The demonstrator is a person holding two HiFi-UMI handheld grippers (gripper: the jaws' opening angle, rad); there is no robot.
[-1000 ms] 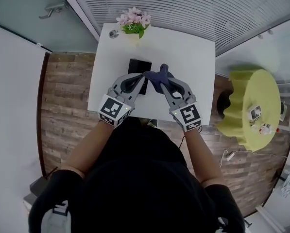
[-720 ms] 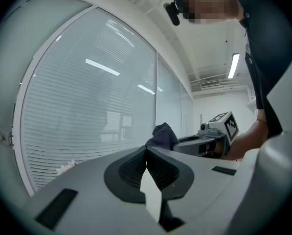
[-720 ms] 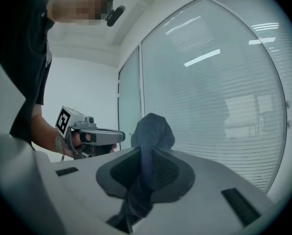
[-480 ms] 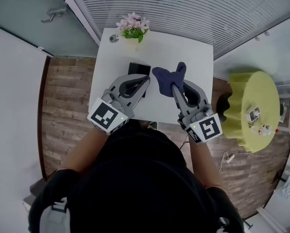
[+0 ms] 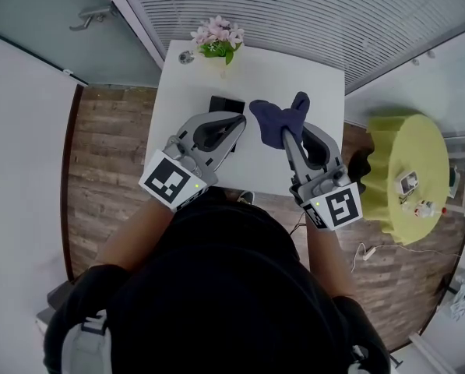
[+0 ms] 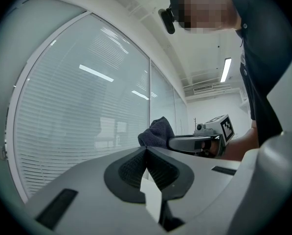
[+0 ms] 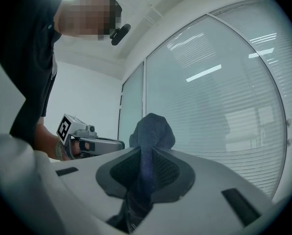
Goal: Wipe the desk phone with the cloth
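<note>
**Left hand-held gripper** point(image 5: 238, 121): the jaws are clenched tip to tip with nothing gripped. A pale sliver shows behind the tips in the left gripper view. It is probably background seen through the gap, but this cannot be confirmed. The gripper hangs above the near-left part of the desk point(image 5: 318, 80).

**Right hand-held gripper** point(image 5: 288, 137): the jaws are clamped on the cloth point(image 5: 279, 117). A narrow fold of the dark blue fabric is pinched. Most of it bunches beyond the tips, and a tail runs back between the jaws. The cloth is held clear of the desk.

**Phone** point(image 5: 225, 104): black and lying flat on the white desk, just left of the cloth. Its near edge is covered by the left gripper's tips.

**Recommended procedure for the step in hand (bringing cloth to phone):**

1. Pitch the right gripper down. Both gripper views face the window blinds, not the desk, so neither is yet aimed at the work.
2. Make contact with the loose bunch, not the jaw tips. Hard tips could scratch or shove the phone.
3. Move the left gripper off the phone's top and rest its closed tips against one edge. The phone will likely slide under wiping pressure if it is not braced.
4. Wipe in short, light strokes, keeping clear of the flowers point(image 5: 216, 39) at the far-left edge.
</note>
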